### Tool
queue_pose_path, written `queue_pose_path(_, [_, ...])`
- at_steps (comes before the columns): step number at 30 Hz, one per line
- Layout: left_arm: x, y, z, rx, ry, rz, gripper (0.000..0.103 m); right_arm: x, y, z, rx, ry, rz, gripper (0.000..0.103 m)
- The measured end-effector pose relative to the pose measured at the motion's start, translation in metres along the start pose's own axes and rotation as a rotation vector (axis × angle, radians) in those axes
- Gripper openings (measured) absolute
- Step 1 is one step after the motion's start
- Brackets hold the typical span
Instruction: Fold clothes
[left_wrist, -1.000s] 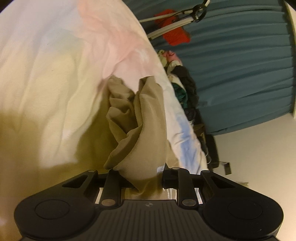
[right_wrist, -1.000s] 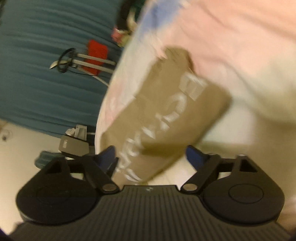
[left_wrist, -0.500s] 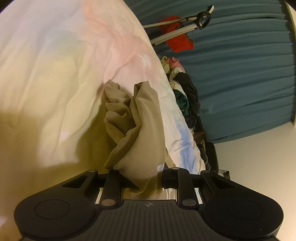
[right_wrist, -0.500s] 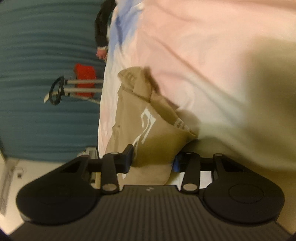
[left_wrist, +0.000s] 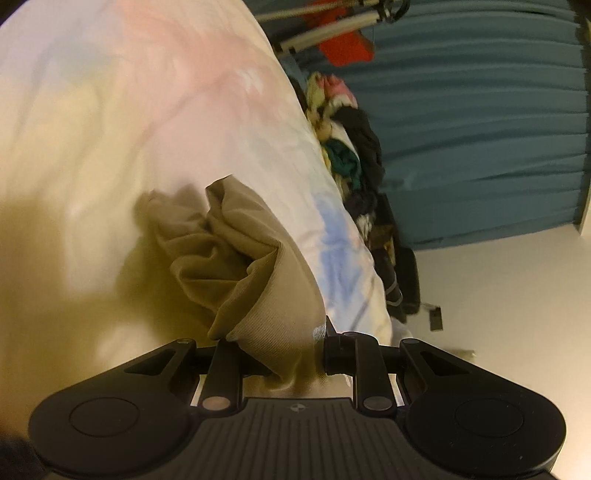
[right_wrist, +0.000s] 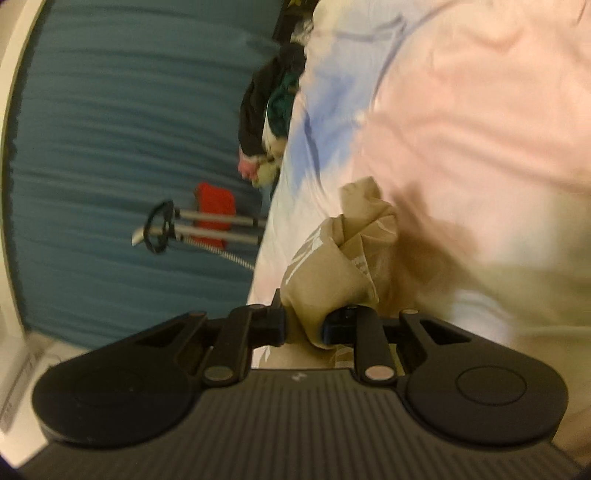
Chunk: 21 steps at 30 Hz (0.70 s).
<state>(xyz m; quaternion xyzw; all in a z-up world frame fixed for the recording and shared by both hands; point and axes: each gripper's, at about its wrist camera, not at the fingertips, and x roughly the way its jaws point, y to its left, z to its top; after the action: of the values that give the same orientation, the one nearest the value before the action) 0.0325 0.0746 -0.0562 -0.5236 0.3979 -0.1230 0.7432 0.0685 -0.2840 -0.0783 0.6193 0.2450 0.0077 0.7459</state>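
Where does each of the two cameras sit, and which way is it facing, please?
Left wrist: on the left gripper, looking along its fingers at the tan garment pinched there, over the bedsheet.
Right wrist: on the right gripper, whose jaws have just been closing on the garment.
Both show the garment, bedsheet, blue curtain.

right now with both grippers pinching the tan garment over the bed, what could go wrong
The right gripper, whose jaws have just been closing, pinches only a bunched edge of the tan printed garment; it might slip out. The left gripper holds a thick wad, so layers may fold unevenly on the pastel bedsheet.
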Motion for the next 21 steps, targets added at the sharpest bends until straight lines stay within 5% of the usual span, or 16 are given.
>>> queue_pose_path(5, [0.034,-0.049,-0.015,0.026,0.099,0.041,0.024,-0.035,-0.002,0.041,0.033,-0.049,-0.01,0.021])
queue_pose_path(13, [0.168,-0.153,-0.001,0.203,0.203,0.106,0.024,0.007,0.012,0.155,0.003,-0.111,-0.072,0.021])
queue_pose_path(16, [0.221,-0.194,0.023,0.227,0.219,0.055,0.024,0.034,0.036,0.203,-0.029,-0.155,-0.066,0.021])
queue_pose_path(21, [0.284,-0.271,0.059,0.323,0.199,-0.126,0.024,0.064,0.084,0.268,-0.105,-0.275,0.077,0.021])
